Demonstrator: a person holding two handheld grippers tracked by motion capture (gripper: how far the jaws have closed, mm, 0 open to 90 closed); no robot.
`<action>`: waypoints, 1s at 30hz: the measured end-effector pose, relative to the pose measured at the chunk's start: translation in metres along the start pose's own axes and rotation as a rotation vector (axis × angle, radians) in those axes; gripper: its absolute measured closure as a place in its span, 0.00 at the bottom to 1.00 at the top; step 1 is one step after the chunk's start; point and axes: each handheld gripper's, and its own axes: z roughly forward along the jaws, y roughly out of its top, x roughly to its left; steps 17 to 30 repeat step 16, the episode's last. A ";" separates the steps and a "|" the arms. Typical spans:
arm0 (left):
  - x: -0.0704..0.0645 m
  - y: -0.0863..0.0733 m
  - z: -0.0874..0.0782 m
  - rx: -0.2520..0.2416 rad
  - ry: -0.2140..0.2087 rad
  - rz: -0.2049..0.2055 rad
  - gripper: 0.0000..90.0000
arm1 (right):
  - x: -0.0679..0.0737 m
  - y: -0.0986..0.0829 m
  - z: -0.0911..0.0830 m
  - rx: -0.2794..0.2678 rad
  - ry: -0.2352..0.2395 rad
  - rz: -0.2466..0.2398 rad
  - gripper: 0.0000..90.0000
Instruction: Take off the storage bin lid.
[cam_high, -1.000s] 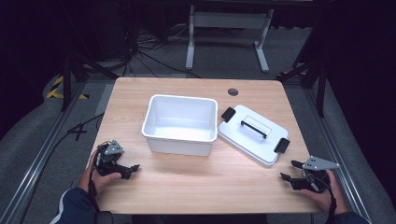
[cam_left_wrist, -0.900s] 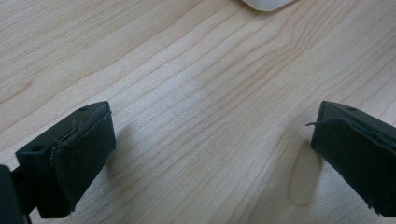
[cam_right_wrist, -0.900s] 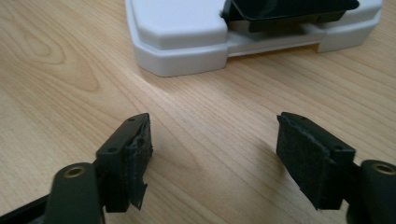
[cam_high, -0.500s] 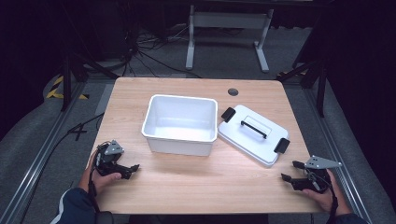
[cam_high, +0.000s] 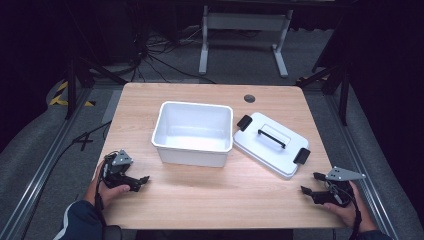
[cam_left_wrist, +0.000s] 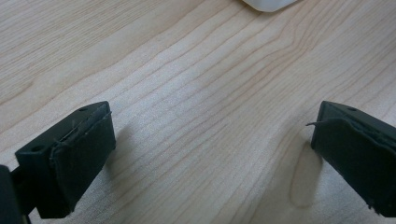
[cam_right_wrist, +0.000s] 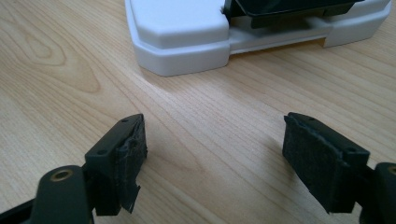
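An open white tub (cam_high: 192, 132) stands in the middle of the wooden table (cam_high: 215, 197), and nothing shows inside it. Its white lid (cam_high: 272, 145), with a black handle and black latches, lies flat just right of the tub. My left gripper (cam_high: 140, 181) rests open at the table's front left, aimed right, with bare wood between its fingers (cam_left_wrist: 74, 154). The tub's corner (cam_left_wrist: 268, 3) shows ahead of it. At the front right, my right gripper (cam_high: 311, 183) is open and points at the lid (cam_right_wrist: 187, 28), a short way off, with nothing between its pads (cam_right_wrist: 126, 158).
A round cable hole (cam_high: 249, 98) sits near the table's back right edge. Beyond the table are dark floor, loose cables (cam_high: 150, 55) and a grey metal stand (cam_high: 242, 22). Rails run along both sides of the table.
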 end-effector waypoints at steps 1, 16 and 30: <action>0.000 0.000 0.000 0.000 0.000 0.000 0.00 | 0.000 0.000 0.000 0.002 0.002 -0.001 0.24; 0.000 0.000 0.000 -0.004 0.006 -0.007 0.00 | -0.002 0.002 0.003 0.004 0.014 -0.011 0.22; 0.000 0.000 0.000 -0.004 0.006 -0.007 0.00 | -0.002 0.002 0.003 0.004 0.014 -0.011 0.22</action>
